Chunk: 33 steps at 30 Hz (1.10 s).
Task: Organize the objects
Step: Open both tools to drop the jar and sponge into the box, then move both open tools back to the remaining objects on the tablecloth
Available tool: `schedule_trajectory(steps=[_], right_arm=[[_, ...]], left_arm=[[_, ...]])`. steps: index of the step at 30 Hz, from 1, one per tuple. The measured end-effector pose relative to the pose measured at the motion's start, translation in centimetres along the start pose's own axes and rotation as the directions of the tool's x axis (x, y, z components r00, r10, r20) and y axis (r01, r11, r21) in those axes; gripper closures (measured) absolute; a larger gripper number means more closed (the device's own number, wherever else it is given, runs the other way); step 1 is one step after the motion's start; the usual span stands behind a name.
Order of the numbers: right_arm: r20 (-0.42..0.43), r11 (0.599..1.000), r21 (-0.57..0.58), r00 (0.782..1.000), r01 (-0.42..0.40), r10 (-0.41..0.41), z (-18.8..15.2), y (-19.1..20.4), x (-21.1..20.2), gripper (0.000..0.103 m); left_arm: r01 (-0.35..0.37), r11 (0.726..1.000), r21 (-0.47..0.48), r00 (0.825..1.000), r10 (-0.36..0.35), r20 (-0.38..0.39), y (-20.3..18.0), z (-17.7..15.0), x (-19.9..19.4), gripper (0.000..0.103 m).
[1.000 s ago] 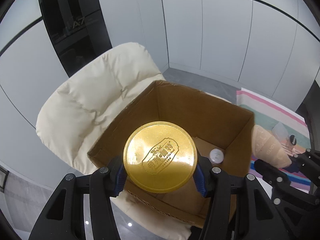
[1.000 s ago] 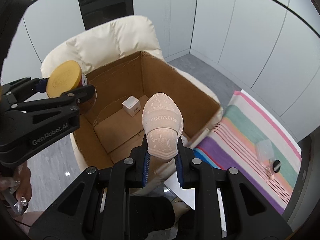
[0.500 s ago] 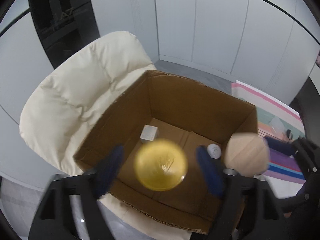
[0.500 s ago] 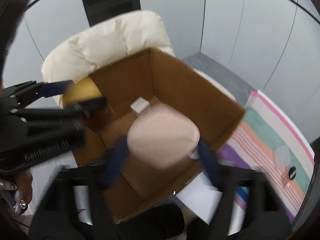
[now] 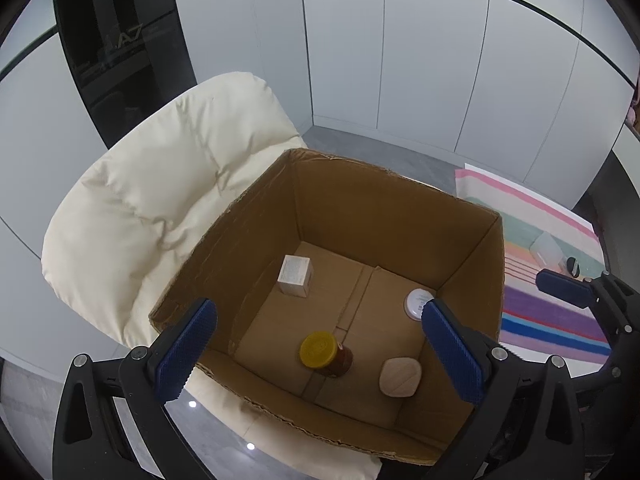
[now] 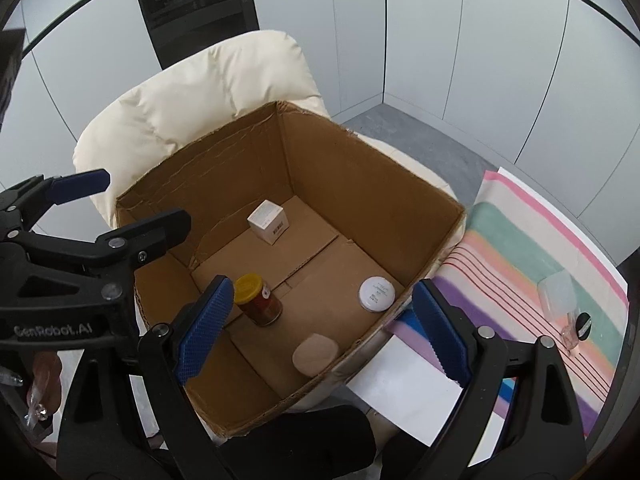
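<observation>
Legibly, "GenRobot.AI" on left gripper [image 6: 124, 208]; jaws opening.

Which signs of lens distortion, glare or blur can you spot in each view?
Left wrist view: wall panel seams bow, corners go black, small light spots glint on the floor. Right wrist view: the same bowing and dark corners; the box looks sharp, no blur.

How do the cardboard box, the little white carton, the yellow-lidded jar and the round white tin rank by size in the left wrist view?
1. cardboard box
2. yellow-lidded jar
3. white carton, about the jar's size; unsure
4. round white tin, partly hidden
</observation>
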State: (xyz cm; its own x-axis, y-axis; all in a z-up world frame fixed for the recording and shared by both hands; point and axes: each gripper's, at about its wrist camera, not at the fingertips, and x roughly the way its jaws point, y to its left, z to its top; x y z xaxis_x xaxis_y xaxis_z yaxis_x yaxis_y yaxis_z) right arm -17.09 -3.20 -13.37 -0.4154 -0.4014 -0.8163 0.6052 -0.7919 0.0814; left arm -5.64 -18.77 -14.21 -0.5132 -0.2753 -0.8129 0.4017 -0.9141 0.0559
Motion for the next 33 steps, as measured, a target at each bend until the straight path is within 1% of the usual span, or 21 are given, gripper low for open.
schedule_trajectory(steps=[7, 13, 18, 27, 33], right_arm=[[0.014, 1.0, 0.018, 1.0, -0.007, 0.006, -0.1, -0.3, -1.3, 0.01], [0.019, 1.0, 0.028, 1.0, 0.002, -0.002, -0.5, -0.6, -2.4, 0.01], [0.025, 0.999, 0.045, 1.0, 0.009, -0.01, -1.1, -0.9, -3.6, 0.01], [0.031, 0.997, 0.075, 0.999, 0.006, -0.008, -2.8, -0.9, -6.2, 0.01], [0.041, 0.996, 0.088, 0.999, 0.006, -0.01, -4.2, -0.8, -8.4, 0.01]], left_arm=[[-0.014, 1.0, 0.02, 1.0, 0.014, 0.022, -0.3, -0.1, -0.9, 0.0], [-0.01, 1.0, 0.018, 0.999, 0.009, 0.041, -0.3, -0.3, -2.3, 0.0], [-0.019, 1.0, 0.007, 0.998, 0.019, 0.056, -0.2, -0.6, -3.8, 0.0], [-0.027, 1.0, -0.001, 0.999, 0.027, 0.034, 0.3, -3.2, -6.1, 0.0], [-0.045, 0.998, 0.036, 0.998, 0.044, 0.045, -0.3, -5.1, -8.3, 0.0]])
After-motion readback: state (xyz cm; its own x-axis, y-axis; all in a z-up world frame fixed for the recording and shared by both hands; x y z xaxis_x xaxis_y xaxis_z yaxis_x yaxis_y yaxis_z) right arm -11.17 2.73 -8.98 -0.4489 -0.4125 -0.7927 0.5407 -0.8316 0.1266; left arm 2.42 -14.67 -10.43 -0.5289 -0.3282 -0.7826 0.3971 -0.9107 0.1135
